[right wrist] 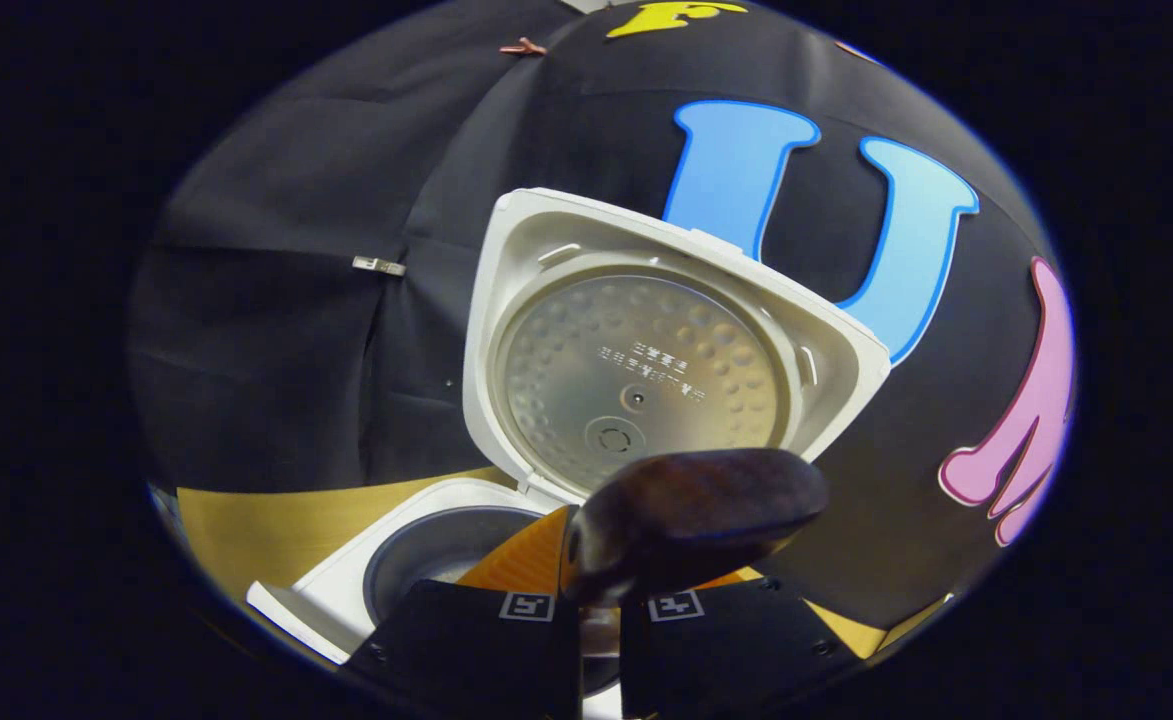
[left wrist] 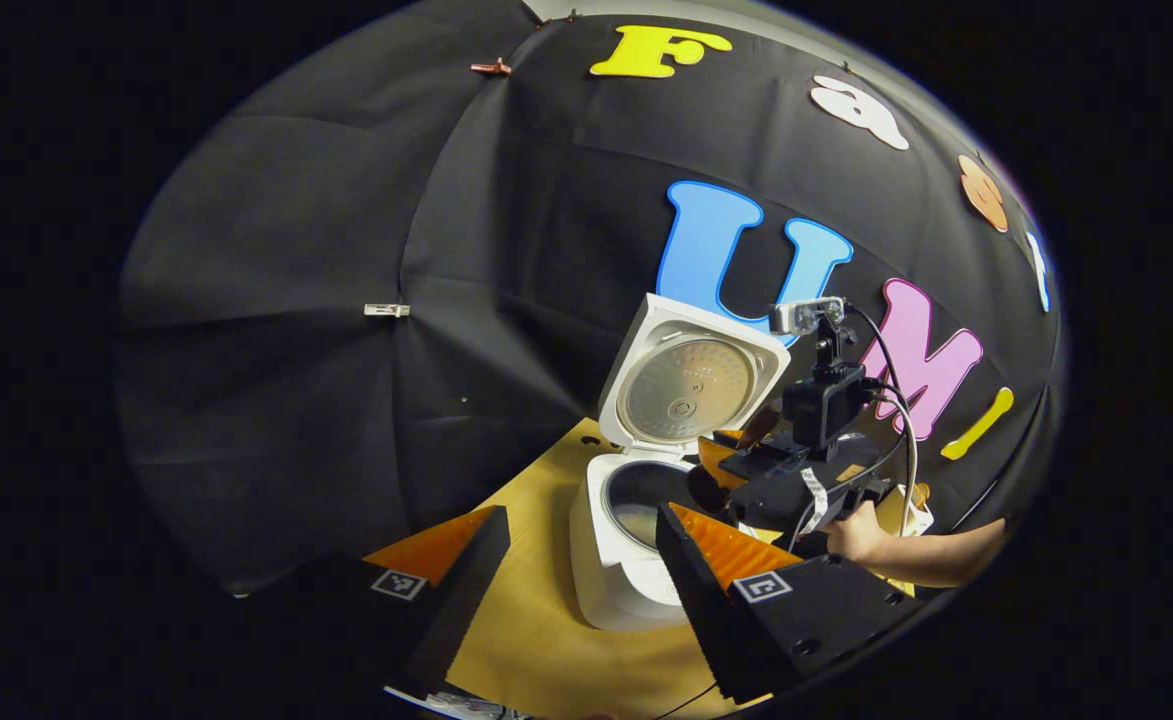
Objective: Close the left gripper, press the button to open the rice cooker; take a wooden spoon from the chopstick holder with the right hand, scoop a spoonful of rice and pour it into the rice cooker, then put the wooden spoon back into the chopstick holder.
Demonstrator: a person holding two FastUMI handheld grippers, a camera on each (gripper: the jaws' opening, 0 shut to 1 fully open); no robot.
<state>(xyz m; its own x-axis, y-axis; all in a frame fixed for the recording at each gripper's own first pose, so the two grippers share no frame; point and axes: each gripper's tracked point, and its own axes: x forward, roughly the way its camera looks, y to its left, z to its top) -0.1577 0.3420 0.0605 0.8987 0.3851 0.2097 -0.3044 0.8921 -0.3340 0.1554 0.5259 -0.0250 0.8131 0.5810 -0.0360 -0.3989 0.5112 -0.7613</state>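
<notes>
I see black cloth [left wrist: 276, 300] draped as the booth wall behind everything, creased and hanging in panels, pinned with a small metal clip [left wrist: 386, 310] and a reddish clip [left wrist: 491, 68] higher up. Below it lies the tan desk [left wrist: 536, 640], evenly lit.

Rice cooker open, other gripper over the pot

The white rice cooker [left wrist: 636, 520] sits on the brown table [left wrist: 546, 640] with its lid [left wrist: 691, 375] standing up. The left gripper [left wrist: 581, 545] is low in front, its fingers wide apart with nothing between them. The right gripper [left wrist: 716, 480], held by a hand [left wrist: 856, 535], is over the pot's right side.
</notes>
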